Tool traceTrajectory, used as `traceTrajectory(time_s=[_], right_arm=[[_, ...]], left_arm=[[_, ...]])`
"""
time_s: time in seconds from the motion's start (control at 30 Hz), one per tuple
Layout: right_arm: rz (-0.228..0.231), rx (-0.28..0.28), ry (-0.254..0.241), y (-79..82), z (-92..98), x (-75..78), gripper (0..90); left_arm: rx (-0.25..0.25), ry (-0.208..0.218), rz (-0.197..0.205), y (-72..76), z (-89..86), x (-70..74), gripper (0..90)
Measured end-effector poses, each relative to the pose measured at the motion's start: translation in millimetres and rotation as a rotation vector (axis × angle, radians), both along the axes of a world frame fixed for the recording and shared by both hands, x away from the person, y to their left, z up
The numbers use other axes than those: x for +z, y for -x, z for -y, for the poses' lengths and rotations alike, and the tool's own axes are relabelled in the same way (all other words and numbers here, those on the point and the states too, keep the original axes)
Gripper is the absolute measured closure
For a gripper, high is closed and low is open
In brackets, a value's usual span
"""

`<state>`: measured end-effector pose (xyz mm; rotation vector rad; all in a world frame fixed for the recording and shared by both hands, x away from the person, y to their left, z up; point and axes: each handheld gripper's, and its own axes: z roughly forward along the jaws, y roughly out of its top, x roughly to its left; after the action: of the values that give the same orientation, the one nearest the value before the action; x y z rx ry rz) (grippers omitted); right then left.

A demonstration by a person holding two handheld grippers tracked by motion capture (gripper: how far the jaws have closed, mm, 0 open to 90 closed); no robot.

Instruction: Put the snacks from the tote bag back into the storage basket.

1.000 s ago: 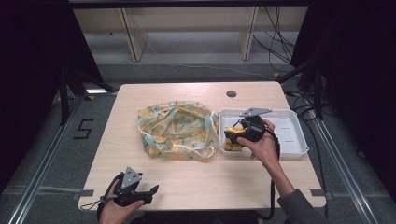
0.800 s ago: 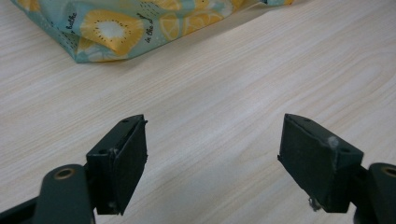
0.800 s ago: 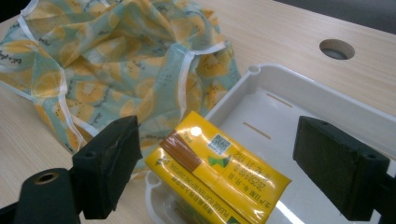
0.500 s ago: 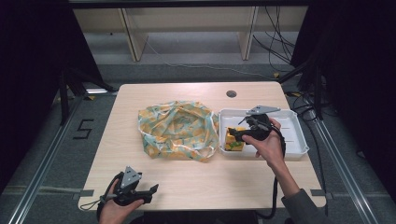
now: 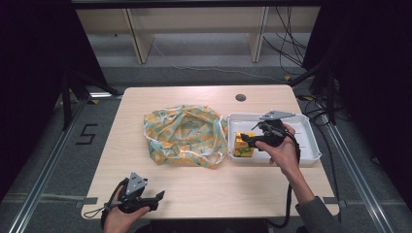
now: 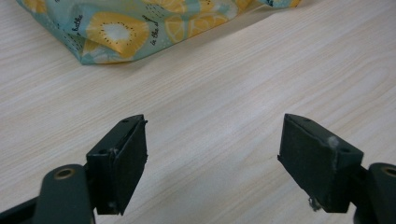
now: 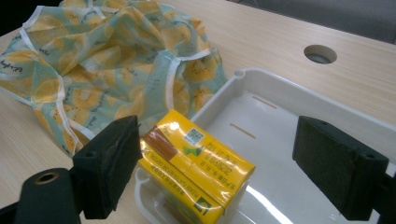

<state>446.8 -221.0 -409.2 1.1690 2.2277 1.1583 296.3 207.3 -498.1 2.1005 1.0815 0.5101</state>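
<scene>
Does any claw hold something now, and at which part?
No. The right claw stands open over the carton in the tray; the left claw is open.

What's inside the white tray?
The white tray holds a yellow carton pack at its end nearest the fruit-print bag. The right gripper and hand hide some of the tray floor.

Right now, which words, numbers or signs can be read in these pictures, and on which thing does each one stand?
"5": on the floor, left of the table, in the high view.
"in the": on the fruit-print bag, beside a kiwi slice, in the left gripper view.
"butte...": on the same bag, cut off at a fold.
Print on the yellow carton in the white tray: too small and blurred to read.
</scene>
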Motion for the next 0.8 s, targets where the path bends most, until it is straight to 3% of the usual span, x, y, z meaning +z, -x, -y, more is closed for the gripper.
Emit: traceTrajectory(time_s=[0.03,0.13,0.17,0.2,0.23,0.3,0.37,0.4,0.43,0.47,0.5,0.6,0.63,0.67,0.7,0.73,0.8], right_arm=[[0.002,-0.004,-0.002,0.2,0.1,0.2,16.5],[0.02,0.009,0.01,1.0,0.2,-0.9,16.4],[0.017,0.005,0.007,2.4,-0.4,-0.5,16.4],[0.018,0.012,0.01,2.8,-0.5,-0.4,16.4],[0.038,0.004,-0.001,3.7,-1.7,-1.3,16.4],[0.022,0.01,0.012,5.9,-1.6,0.5,16.4],[0.01,0.009,-0.009,8.2,-2.8,1.8,16.4],[0.012,0.011,-0.007,8.7,-2.7,2.0,16.3],[0.027,0.012,0.0,8.9,-2.6,1.4,16.3],[0.035,0.008,-0.004,9.4,-2.8,1.1,16.2],[0.032,0.01,-0.012,10.1,-2.8,1.3,16.3],[0.033,0.012,-0.013,12.1,-2.5,1.5,16.2],[0.027,0.02,0.002,12.6,-1.8,1.6,16.2],[0.028,0.001,-0.018,14.6,-4.5,-0.3,16.2],[0.022,0.021,0.005,14.3,-2.7,0.3,16.2],[0.035,0.014,-0.004,14.9,-4.2,-1.7,16.3],[0.013,0.017,-0.001,18.1,-4.9,-1.1,16.3]], left_arm=[[0.019,0.04,0.011,0.0,1.9,-2.0,22.8],[-0.002,-0.01,-0.002,0.4,-1.6,0.0,22.8],[-0.002,-0.003,-0.01,0.8,-1.5,-0.6,22.8],[0.023,0.033,0.002,1.4,1.1,-2.2,22.8],[0.018,0.04,0.001,1.7,0.4,-2.5,22.8],[-0.003,0.004,0.005,1.0,-2.4,-0.5,22.8],[-0.002,0.004,0.006,1.1,-2.1,-0.6,22.7],[0.012,0.033,0.011,1.3,0.0,-1.8,22.8],[-0.006,0.005,0.0,1.2,-1.8,-0.4,22.8],[-0.001,0.004,-0.011,1.7,-1.2,0.3,22.8],[-0.011,-0.008,-0.001,1.2,-2.2,0.5,22.8],[0.012,0.034,0.011,1.5,0.0,-1.5,22.8],[-0.006,-0.002,0.005,1.6,-2.3,0.2,22.8],[0.003,0.011,-0.003,2.2,-1.5,-0.1,22.8],[0.002,0.013,-0.003,2.2,-1.3,0.0,22.8],[0.002,0.014,-0.001,2.2,-1.2,-0.1,22.8],[0.001,0.01,-0.002,2.0,-1.5,0.0,22.8]])
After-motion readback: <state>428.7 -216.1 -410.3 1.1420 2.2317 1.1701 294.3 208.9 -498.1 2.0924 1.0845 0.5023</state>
